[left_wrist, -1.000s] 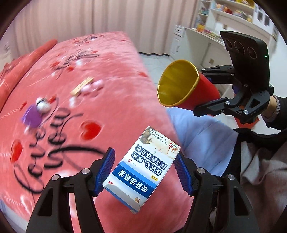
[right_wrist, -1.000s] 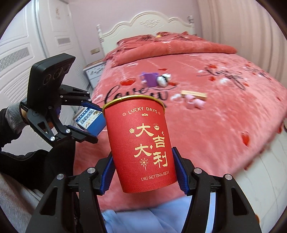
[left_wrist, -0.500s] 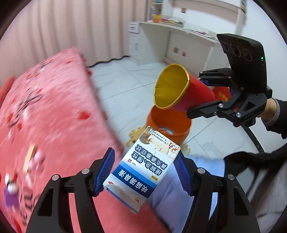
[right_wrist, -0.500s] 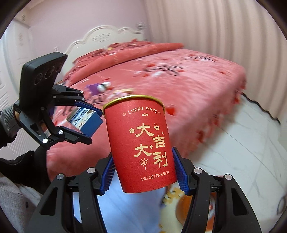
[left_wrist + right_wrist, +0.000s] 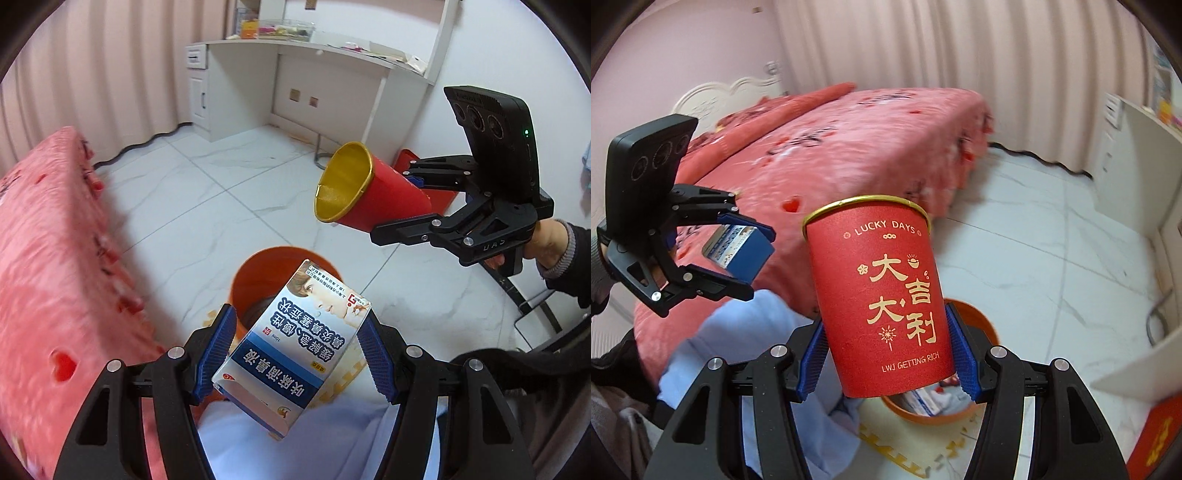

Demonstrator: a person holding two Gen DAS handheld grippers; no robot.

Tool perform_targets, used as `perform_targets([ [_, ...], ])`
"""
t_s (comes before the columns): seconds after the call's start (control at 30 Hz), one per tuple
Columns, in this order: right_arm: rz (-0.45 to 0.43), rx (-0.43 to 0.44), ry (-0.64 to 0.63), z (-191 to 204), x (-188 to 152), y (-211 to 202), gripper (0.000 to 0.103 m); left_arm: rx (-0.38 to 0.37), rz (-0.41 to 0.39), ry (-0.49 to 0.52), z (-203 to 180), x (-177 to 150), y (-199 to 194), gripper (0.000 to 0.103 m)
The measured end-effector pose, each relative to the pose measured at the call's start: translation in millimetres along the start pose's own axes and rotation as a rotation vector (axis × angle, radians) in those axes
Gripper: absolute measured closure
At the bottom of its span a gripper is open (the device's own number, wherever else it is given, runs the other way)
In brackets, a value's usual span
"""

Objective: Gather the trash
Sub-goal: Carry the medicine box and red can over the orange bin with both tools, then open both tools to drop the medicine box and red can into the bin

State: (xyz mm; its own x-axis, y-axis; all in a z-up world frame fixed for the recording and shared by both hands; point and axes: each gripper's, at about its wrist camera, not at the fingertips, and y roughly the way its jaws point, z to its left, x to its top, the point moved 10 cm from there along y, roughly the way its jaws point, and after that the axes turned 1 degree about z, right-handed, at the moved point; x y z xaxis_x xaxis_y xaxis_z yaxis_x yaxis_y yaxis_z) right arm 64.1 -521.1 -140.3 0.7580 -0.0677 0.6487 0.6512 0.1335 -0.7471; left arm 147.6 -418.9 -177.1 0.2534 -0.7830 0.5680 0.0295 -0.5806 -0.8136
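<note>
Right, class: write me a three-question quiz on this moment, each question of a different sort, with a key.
1. True or false: the left gripper holds the red paper cup.
2. Which thing sits between the left fingers? A. medicine box B. spoon C. bottle
3. Fill in: the orange bin stands on the ____.

Key: 1 false, the right gripper holds it; 2 A; 3 floor.

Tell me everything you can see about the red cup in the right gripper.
The red cup is a tall paper-looking cup with a gold rim, a gold inside and gold printing including "LUCKY DAYS". It looks empty. The right gripper clamps its lower part between blue-padded fingers. It hangs tilted in the air above the orange bin.
</note>
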Motion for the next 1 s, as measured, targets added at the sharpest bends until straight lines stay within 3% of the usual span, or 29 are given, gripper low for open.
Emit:
perform_targets([
  [0.17,0.016,-0.025,0.063,-38.6,-14.8,6.3,0.044,-0.047,0.018,0.008,-4.1,13.8,29.6,0.036],
  [0.47,0.034,-0.046,0.135,-71.4,-34.0,9.7,0.044,-0.104,0.074,0.022,-11.7,24.2,77.9,0.036],
  [0.63,0.044,-0.047,0.16,-79.0,-38.8,15.9,0.044,-0.086,0.1,0.039,-12.1,25.7,94.6,0.031],
  [0.7,0.05,-0.041,0.161,-79.0,-37.8,21.7,0.044,-0.066,0.105,0.044,-9.5,25.9,97.9,0.021],
  [1.0,0.062,-0.007,0.134,-63.0,-29.5,40.3,0.044,-0.046,0.118,0.008,0.8,16.5,89.9,0.021],
])
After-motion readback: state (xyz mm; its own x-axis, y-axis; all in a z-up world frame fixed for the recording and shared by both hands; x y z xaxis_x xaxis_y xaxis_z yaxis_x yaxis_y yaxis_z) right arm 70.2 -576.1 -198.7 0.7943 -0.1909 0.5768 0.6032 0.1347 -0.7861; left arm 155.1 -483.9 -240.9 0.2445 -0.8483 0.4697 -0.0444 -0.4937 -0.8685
